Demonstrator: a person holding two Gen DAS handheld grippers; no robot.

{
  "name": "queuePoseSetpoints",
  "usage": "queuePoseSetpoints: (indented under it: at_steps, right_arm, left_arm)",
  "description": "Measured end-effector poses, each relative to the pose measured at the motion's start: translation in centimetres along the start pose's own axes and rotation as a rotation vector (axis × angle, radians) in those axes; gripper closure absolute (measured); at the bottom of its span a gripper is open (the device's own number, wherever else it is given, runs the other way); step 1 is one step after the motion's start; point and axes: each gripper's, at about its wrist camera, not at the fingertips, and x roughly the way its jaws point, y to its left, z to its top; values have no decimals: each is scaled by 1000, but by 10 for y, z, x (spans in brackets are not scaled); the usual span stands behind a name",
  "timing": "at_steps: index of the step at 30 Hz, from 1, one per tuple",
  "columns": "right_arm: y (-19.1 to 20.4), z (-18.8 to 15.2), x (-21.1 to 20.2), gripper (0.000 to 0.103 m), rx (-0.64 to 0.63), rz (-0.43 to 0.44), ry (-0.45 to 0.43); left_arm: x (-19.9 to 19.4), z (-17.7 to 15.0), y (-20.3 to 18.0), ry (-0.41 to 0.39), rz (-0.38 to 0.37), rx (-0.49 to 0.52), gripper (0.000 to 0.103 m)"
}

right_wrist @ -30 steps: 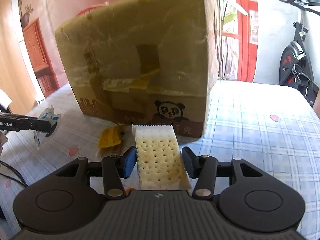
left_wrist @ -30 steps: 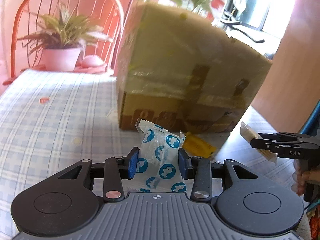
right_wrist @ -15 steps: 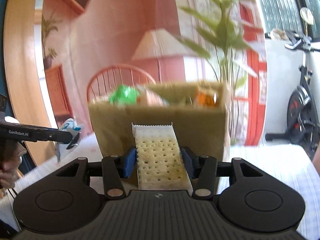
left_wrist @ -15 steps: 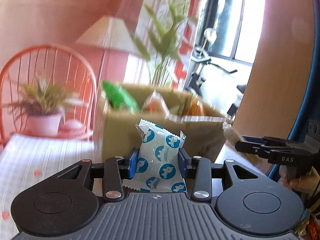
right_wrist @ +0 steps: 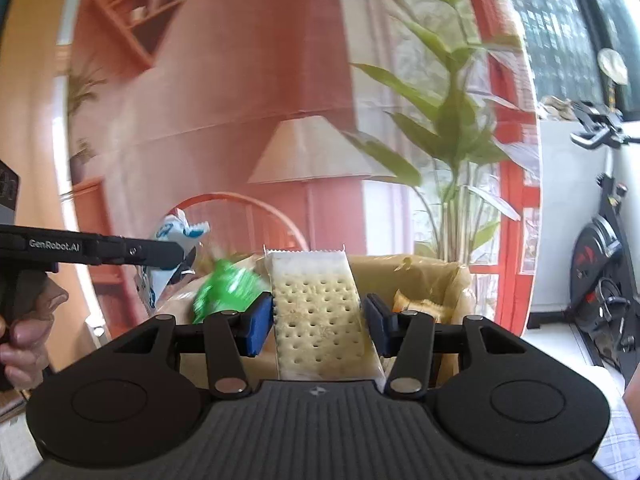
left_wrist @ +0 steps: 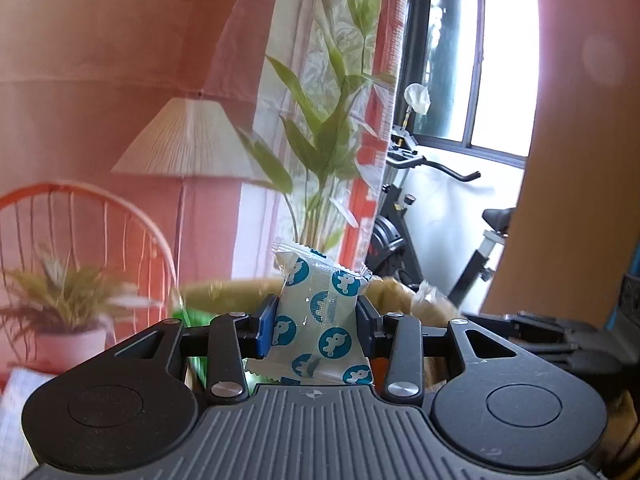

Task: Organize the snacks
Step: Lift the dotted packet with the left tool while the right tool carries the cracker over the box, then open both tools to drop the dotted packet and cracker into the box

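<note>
My left gripper [left_wrist: 316, 322] is shut on a white snack packet with blue circles [left_wrist: 320, 300], held up level with the open top of the cardboard box [left_wrist: 224, 290]. In the right wrist view that left gripper [right_wrist: 178, 258] shows at the left with the same packet [right_wrist: 172, 232]. My right gripper [right_wrist: 320, 320] is shut on a clear pack of crackers [right_wrist: 316, 312], raised just before the box's rim [right_wrist: 440, 276]. A green bag [right_wrist: 228, 286] and an orange snack [right_wrist: 420, 306] lie inside the box. From the left wrist, the right gripper [left_wrist: 476, 318] shows at the right edge.
A checked tablecloth [right_wrist: 616, 444] covers the table under the box. Behind stand a tall leafy plant [left_wrist: 320, 140], a floor lamp [left_wrist: 188, 144], an orange chair [left_wrist: 80, 216] with a potted plant [left_wrist: 64, 312], and an exercise bike [right_wrist: 604, 280].
Both grippers have risen with their packets from table level beside the box up to its open top. The snacks inside the box have come into sight.
</note>
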Motion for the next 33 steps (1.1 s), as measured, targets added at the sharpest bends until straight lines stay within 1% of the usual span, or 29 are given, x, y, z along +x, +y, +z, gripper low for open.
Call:
queuePoseSetpoints:
  at_steps: [4, 7, 13, 17, 19, 21, 23, 25, 29, 33]
  right_arm:
    - [-2, 3, 31, 51, 42, -19, 13]
    - [0, 3, 50, 51, 35, -31, 32]
    - [-6, -3, 74, 51, 58, -52, 63]
    - [-7, -8, 82, 51, 47, -54, 78]
    - [-6, -9, 84, 51, 45, -55, 84]
    - [-5, -10, 86, 50, 40, -59, 98]
    - [-3, -11, 85, 49, 21, -71, 93]
    - [-2, -10, 82, 46, 7, -80, 86]
    - [-1, -8, 73, 45, 12, -77, 77]
    - [5, -8, 59, 45, -5, -78, 61]
  left_arm:
    - [34, 17, 8, 29, 16, -3, 60]
    - [58, 20, 15, 64, 36, 4, 60]
    - [84, 18, 28, 121, 41, 13, 60]
    - [96, 17, 30, 149, 43, 31, 60]
    - [103, 16, 32, 163, 27, 25, 59]
    - [106, 14, 34, 165, 24, 11, 57]
    - [106, 13, 36, 166, 34, 0, 41]
    - [104, 14, 39, 157, 40, -15, 36]
    - [91, 16, 38, 148, 34, -15, 36]
    - [70, 13, 31, 140, 30, 20, 36]
